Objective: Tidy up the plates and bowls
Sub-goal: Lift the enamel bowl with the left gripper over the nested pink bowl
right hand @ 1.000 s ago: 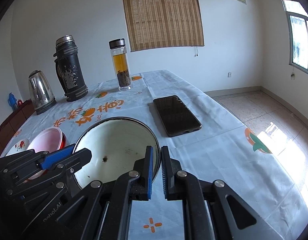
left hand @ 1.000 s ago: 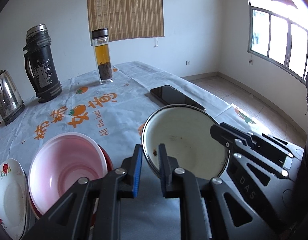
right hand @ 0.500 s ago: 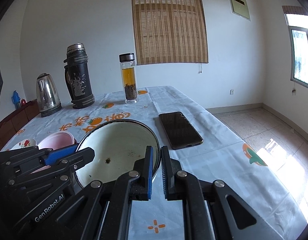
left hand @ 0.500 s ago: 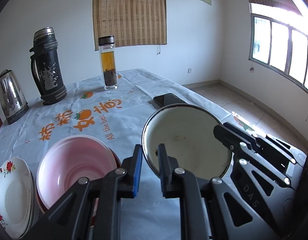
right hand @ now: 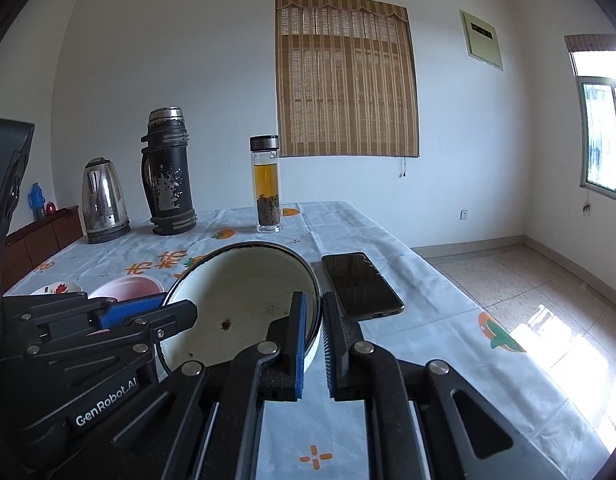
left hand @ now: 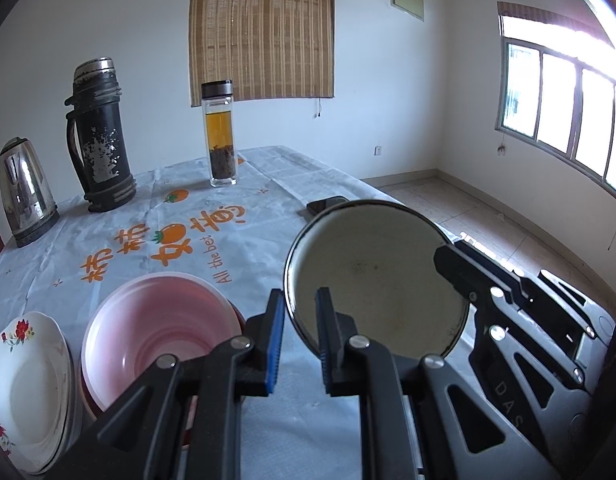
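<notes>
I have the enamel bowl (left hand: 377,280) pinched by its rim on two sides: my left gripper (left hand: 300,312) has its jaws clamped on the near left edge, and my right gripper (right hand: 313,316) has its jaws clamped on the right edge. The bowl looks lifted off the worktop (left hand: 212,240) and tipped, its open side turned toward the left camera, with a few dark specks inside.

To the left of it, the pink bowl (left hand: 160,328) already sits nested in what seems a red one beneath it, and further left the flowered plate (left hand: 24,372) rests on what looks like a small pile of plates. So I judge two groups are gathered and this enamel bowl is the piece in transit. What I think remains is to carry it left and set it into or beside the pink bowl.

The phone (right hand: 361,284), tea bottle (left hand: 220,136), black flask (left hand: 100,136) and kettle (left hand: 24,192) stand well apart, further back.
</notes>
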